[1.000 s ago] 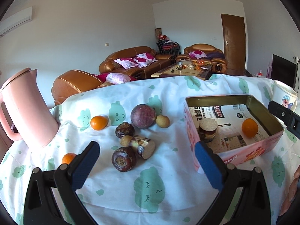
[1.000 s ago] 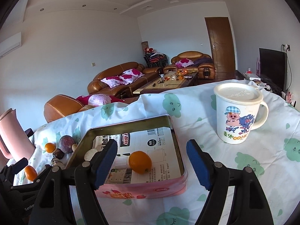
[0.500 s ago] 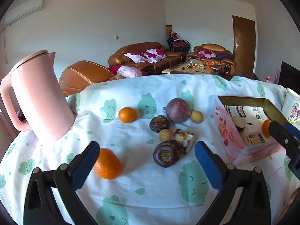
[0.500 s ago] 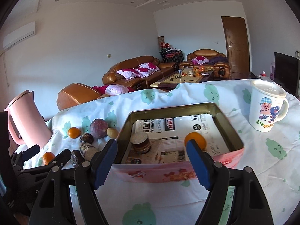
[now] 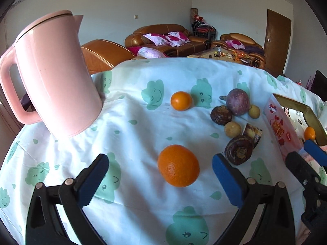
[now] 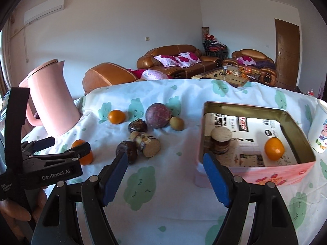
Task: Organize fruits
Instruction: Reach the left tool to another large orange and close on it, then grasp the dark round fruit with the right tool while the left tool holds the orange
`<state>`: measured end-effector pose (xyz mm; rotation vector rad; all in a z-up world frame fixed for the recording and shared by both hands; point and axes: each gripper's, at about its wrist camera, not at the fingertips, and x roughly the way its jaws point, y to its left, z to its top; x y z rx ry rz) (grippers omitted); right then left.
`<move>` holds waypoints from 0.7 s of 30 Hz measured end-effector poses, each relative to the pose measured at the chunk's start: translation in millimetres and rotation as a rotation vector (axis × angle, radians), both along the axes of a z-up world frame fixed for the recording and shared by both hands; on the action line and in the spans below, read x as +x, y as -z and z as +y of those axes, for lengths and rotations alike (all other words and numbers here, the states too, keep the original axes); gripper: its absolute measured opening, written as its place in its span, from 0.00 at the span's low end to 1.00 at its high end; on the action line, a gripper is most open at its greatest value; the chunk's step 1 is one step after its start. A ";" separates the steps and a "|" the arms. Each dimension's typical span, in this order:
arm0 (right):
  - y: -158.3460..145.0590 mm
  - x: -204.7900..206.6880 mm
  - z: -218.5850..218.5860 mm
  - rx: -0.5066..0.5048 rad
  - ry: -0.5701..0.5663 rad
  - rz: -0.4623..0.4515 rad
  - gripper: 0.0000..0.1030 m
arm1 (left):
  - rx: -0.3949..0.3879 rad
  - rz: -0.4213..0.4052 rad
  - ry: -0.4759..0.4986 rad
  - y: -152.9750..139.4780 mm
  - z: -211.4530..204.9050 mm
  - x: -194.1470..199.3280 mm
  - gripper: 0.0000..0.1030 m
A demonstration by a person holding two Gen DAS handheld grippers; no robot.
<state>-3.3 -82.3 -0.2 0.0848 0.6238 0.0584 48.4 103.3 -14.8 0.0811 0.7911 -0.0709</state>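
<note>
Two items in tin (image 6: 294, 122): orange (image 6: 274, 148) & brown jar (image 6: 221, 140); left gripper (image 5: 160, 176) & right gripper (image 6: 165, 178) both open, empty.

Pink kettle (image 5: 51, 75), cartoon mug (image 6: 318, 132), brown sofas (image 6: 175, 60), wooden door (image 6: 287, 51)

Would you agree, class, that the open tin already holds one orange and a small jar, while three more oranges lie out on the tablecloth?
Not quite. Only two oranges lie on the tablecloth: one near the pink kettle and one before the left gripper. The right wrist view shows the tin holding one orange and a small jar.
</note>
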 end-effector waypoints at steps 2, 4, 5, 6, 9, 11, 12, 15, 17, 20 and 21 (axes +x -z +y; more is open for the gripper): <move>1.2 4.6 9.3 -0.011 -0.025 0.015 0.75 | 0.044 0.004 -0.005 3.2 -2.1 0.4 1.00; 4.7 11.6 14.2 0.006 -0.054 0.040 0.75 | 0.080 0.005 -0.013 6.9 -3.8 2.9 1.00; 6.6 14.9 15.2 0.026 -0.063 0.055 0.75 | 0.084 0.014 -0.009 8.6 -4.0 4.6 1.00; 8.8 18.8 14.8 0.052 -0.068 0.071 0.75 | 0.083 0.021 -0.008 10.3 -3.5 6.2 1.00; 16.8 31.4 17.9 0.129 -0.080 0.123 0.71 | 0.067 0.047 -0.001 14.6 0.5 10.8 0.91; 21.1 39.4 22.8 0.151 -0.095 0.154 0.68 | 0.038 0.087 0.011 19.7 3.3 15.1 0.77; 23.2 43.3 26.3 0.156 -0.105 0.166 0.65 | 0.017 0.109 0.020 21.9 6.3 16.6 0.67; 28.3 54.4 34.8 0.165 -0.124 0.199 0.62 | -0.015 0.109 0.037 21.3 7.6 15.2 0.49; 31.1 61.4 37.9 0.172 -0.118 0.215 0.60 | -0.005 0.101 0.020 20.7 8.7 14.7 0.48; 35.7 71.2 38.7 0.193 -0.114 0.246 0.58 | -0.002 0.089 0.001 19.8 10.8 14.8 0.48; 36.2 72.8 39.3 0.189 -0.111 0.249 0.54 | 0.003 0.085 -0.006 19.5 11.2 14.6 0.48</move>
